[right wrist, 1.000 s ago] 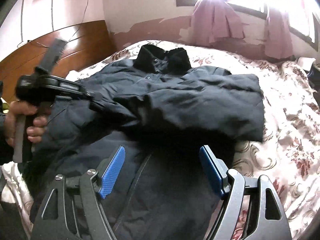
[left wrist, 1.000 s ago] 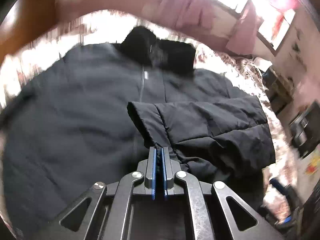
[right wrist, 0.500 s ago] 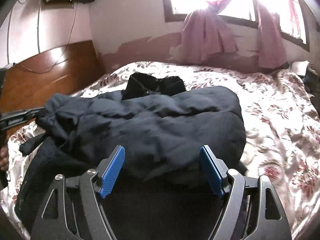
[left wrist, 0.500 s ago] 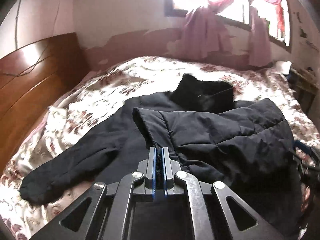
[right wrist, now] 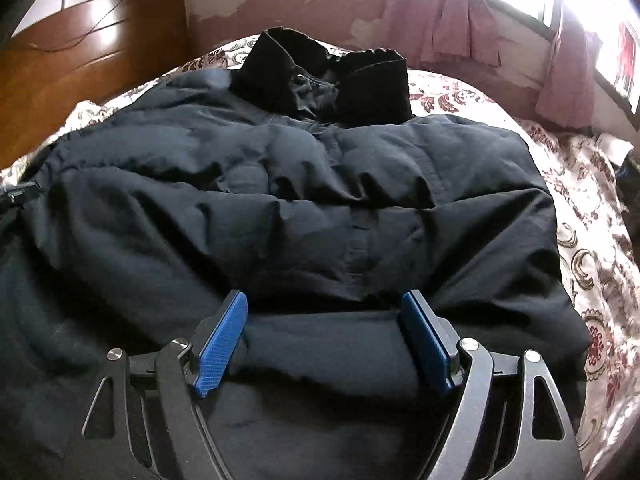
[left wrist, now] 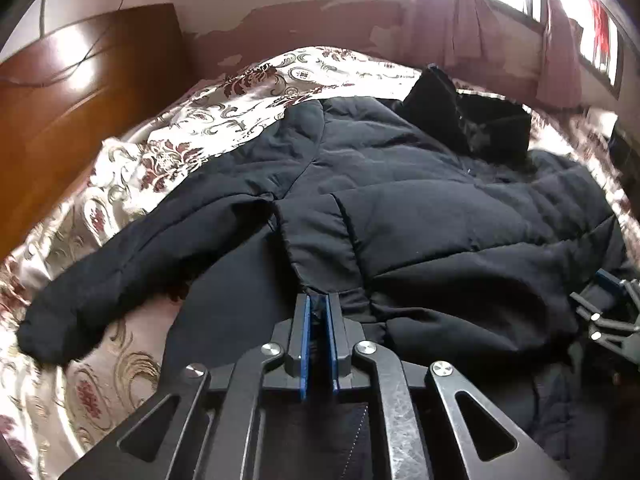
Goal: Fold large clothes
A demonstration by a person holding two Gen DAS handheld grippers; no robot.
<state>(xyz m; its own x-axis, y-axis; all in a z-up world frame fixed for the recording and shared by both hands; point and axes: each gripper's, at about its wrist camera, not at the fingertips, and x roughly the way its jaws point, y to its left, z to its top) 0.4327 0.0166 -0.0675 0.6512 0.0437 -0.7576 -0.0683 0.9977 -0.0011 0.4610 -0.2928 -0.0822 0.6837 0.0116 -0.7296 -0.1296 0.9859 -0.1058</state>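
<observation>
A large dark padded jacket [left wrist: 400,208] lies face up on the bed, its black collar [left wrist: 464,120] at the far end. One sleeve is folded across the chest. My left gripper [left wrist: 317,304] pinches that sleeve's cuff [left wrist: 316,248]; its jaws are opening, with cloth still between the pads. The other sleeve [left wrist: 120,272] stretches out to the left on the bedspread. In the right wrist view my right gripper [right wrist: 325,300] stands wide, its jaws opening. It straddles a fold of the jacket [right wrist: 320,220] near the hem, and the pads are not squeezing it.
A floral bedspread [left wrist: 240,96] covers the bed. A wooden headboard [left wrist: 60,100] stands on the left. Pink curtains [right wrist: 448,20] hang by a bright window at the back. The right gripper's frame [left wrist: 608,312] shows at the right edge of the left wrist view.
Both grippers moved across and down onto the jacket, the left one carrying the cuff over the chest. The left pads have parted slightly. The right gripper now sits low at the hem.
</observation>
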